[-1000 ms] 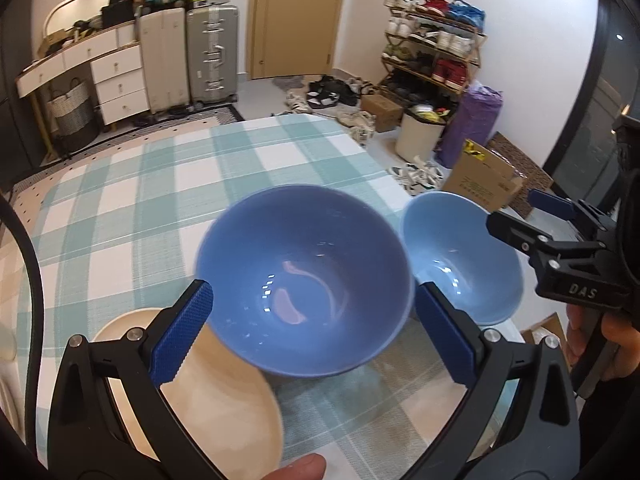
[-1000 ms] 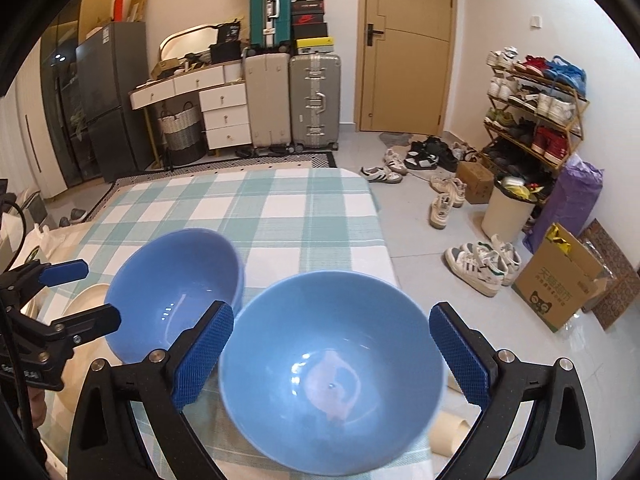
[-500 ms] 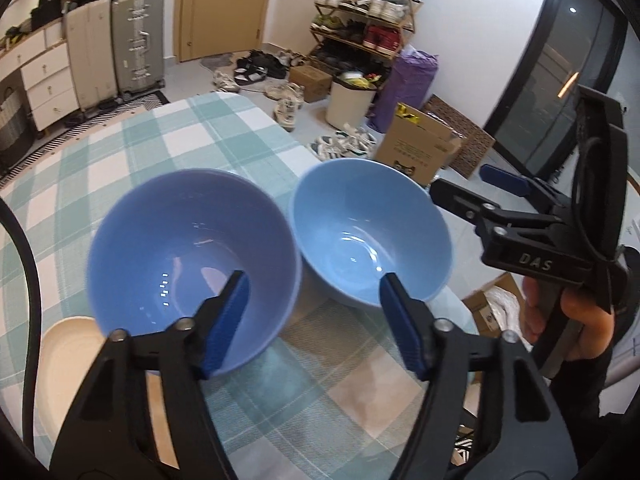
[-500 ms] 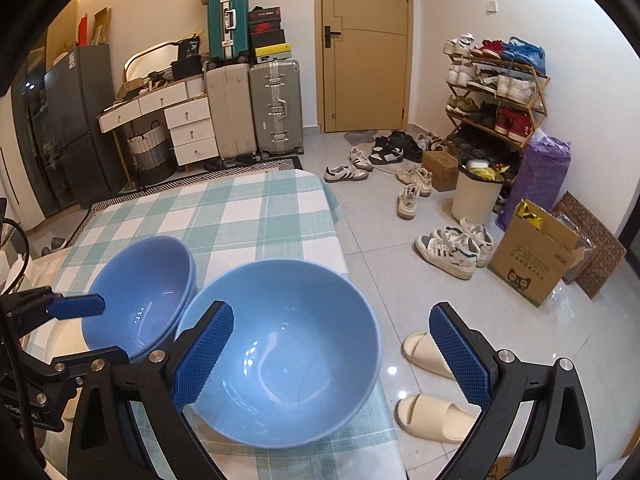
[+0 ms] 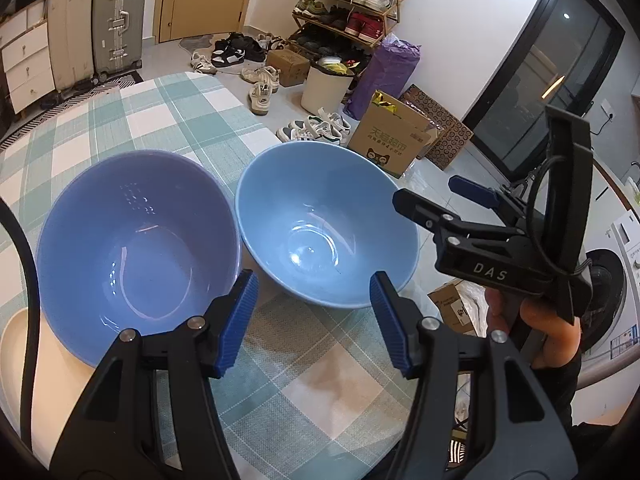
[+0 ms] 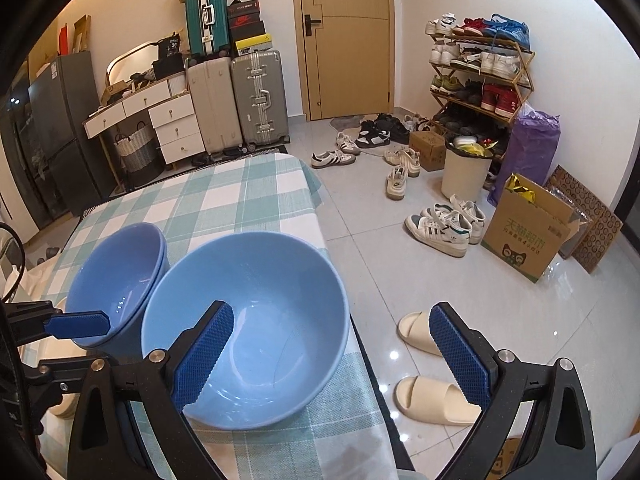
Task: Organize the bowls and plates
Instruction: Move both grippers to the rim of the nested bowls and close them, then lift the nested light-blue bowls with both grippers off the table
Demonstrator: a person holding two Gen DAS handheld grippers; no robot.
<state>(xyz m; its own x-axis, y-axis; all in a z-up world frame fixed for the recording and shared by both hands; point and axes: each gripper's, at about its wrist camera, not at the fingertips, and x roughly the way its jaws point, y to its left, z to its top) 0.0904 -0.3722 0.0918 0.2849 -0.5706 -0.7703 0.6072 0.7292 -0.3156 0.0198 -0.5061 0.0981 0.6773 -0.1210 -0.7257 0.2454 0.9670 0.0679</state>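
The two bowls are sitting side by side on the checked tablecloth [image 5: 168, 120], apparently so that one can be nested in the other; the darker blue bowl [image 5: 136, 240] is resting near the cream plate [image 5: 12, 344] at the left edge, and from the right wrist view it may already be two bowls stacked, though the doubled rim is too faint to be sure; the lighter blue bowl [image 5: 324, 224] is standing close to the table's corner, just beside it.

The left gripper [image 5: 312, 320] is hovering over the cloth in front of the gap between the bowls, its jaws part-way apart and grasping nothing; the right gripper [image 6: 332, 352] is released wide, its left pad reaching over the lighter bowl's near rim and its right pad hanging outside the bowl, apparently lining up to pinch that rim.

Compared with a second ago, the left jaws have just been closing, with nothing between them; that view has swung from the darker bowl toward the lighter one; the right gripper has drawn closer to its bowl.
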